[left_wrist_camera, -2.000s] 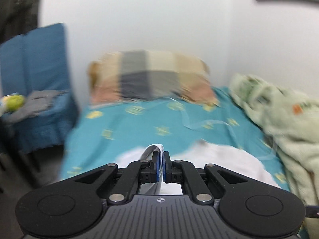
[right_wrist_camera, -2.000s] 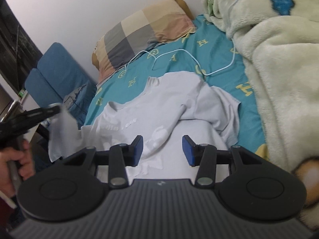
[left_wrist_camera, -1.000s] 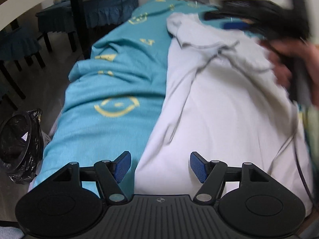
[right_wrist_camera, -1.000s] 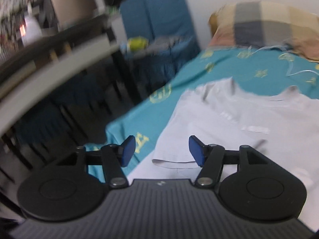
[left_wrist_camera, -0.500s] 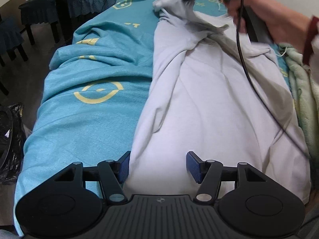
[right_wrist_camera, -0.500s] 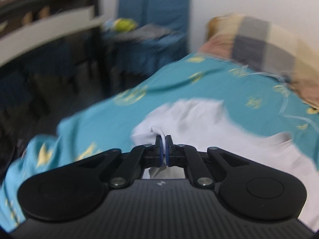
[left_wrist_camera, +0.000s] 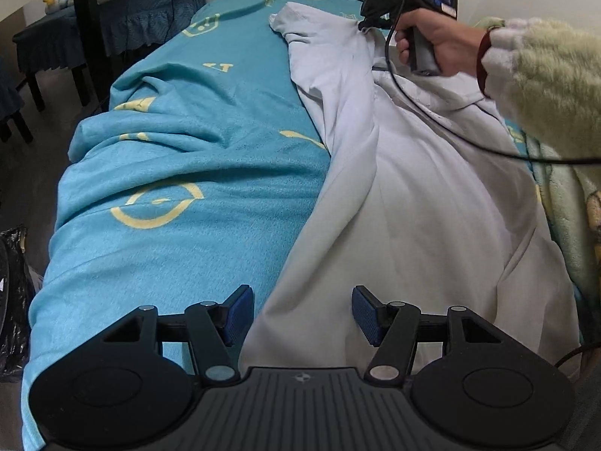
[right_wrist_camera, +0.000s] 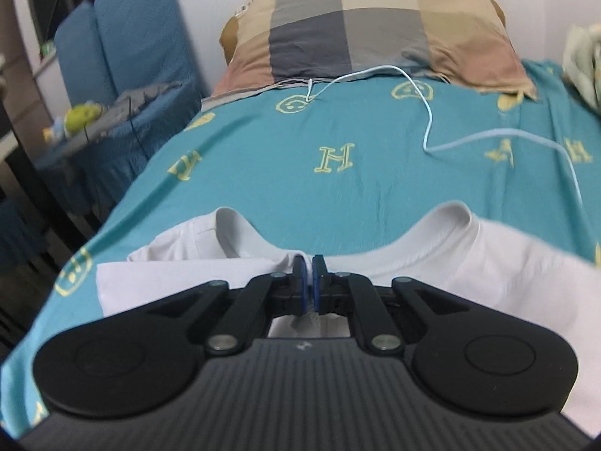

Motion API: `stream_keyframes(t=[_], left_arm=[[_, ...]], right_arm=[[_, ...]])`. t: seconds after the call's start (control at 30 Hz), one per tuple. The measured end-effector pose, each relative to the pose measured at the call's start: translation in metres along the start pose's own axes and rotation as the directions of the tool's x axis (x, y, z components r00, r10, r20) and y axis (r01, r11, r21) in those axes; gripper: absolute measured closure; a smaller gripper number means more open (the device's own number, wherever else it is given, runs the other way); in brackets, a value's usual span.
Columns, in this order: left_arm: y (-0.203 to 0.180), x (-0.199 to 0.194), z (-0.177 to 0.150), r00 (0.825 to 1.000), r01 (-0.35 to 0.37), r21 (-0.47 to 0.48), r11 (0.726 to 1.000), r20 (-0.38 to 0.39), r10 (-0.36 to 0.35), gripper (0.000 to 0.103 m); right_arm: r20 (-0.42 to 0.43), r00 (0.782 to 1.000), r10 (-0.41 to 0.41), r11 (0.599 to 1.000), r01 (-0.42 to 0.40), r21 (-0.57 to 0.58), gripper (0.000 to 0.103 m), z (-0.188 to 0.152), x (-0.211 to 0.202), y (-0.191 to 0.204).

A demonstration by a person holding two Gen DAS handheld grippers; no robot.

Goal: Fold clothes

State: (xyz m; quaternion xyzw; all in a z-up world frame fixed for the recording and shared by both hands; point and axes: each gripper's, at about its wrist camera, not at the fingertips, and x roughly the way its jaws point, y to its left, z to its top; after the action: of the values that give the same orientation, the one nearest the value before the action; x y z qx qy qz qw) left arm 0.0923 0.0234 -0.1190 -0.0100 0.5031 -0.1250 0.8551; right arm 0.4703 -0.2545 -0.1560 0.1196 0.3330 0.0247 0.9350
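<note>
White T-shirt (left_wrist_camera: 413, 195) lies creased lengthwise; right gripper (right_wrist_camera: 309, 274) jaws pinch its collar, left gripper (left_wrist_camera: 302, 314) jaws spread.

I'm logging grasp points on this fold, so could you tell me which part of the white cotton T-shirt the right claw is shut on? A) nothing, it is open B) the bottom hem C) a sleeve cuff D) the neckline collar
D: in the right wrist view the right claw is shut on the ribbed collar of the white cotton T-shirt, midway along the neckline.
</note>
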Motion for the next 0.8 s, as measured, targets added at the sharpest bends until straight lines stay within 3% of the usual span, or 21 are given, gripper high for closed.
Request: stream_keyframes(t=[0.13,0.2,0.27,0.4,0.53,0.63,0.7,0.8], left_arm=[[0.0,0.002,0.0,1.0,0.014,0.02,1.0,-0.008,-0.014,0.042],[0.004,-0.001,-0.001,1.0,0.024,0.003,1.0,-0.015,-0.024,0.041],[0.008,-0.003,-0.003,0.999,0.033,-0.014,0.999,-0.022,-0.033,0.041],[0.016,-0.009,-0.005,0.998,0.052,-0.056,0.997,-0.036,-0.054,0.041],[0.044,-0.018,-0.005,0.994,0.08,-0.209,0.975,-0.059,-0.094,0.039],[0.058,-0.017,-0.007,0.985,0.096,-0.295,0.951,-0.109,-0.134,0.038],[0.064,-0.016,-0.009,0.977,0.102,-0.337,0.936,-0.144,-0.158,0.038],[0.057,-0.016,-0.01,0.971,0.088,-0.303,0.949,-0.187,-0.15,0.037]], right_arm=[[-0.003,0.999,0.047,0.997,-0.047,0.054,0.092,-0.002,-0.036,-0.006],[-0.002,0.998,0.067,0.994,-0.066,0.084,0.075,-0.006,-0.064,-0.009],[0.0,0.996,0.088,0.991,-0.087,0.104,0.071,-0.016,-0.105,-0.011],[0.004,0.995,0.103,0.987,-0.102,0.122,0.071,-0.052,-0.204,-0.012],[-0.01,0.994,0.105,0.973,-0.101,0.21,0.071,-0.102,-0.299,-0.014],[-0.041,0.994,0.101,0.958,-0.086,0.272,0.071,-0.134,-0.345,-0.023],[-0.006,0.994,0.108,0.943,-0.101,0.318,0.071,-0.152,-0.369,-0.033],[0.028,0.992,0.121,0.912,-0.123,0.392,0.071,-0.171,-0.388,-0.054]])
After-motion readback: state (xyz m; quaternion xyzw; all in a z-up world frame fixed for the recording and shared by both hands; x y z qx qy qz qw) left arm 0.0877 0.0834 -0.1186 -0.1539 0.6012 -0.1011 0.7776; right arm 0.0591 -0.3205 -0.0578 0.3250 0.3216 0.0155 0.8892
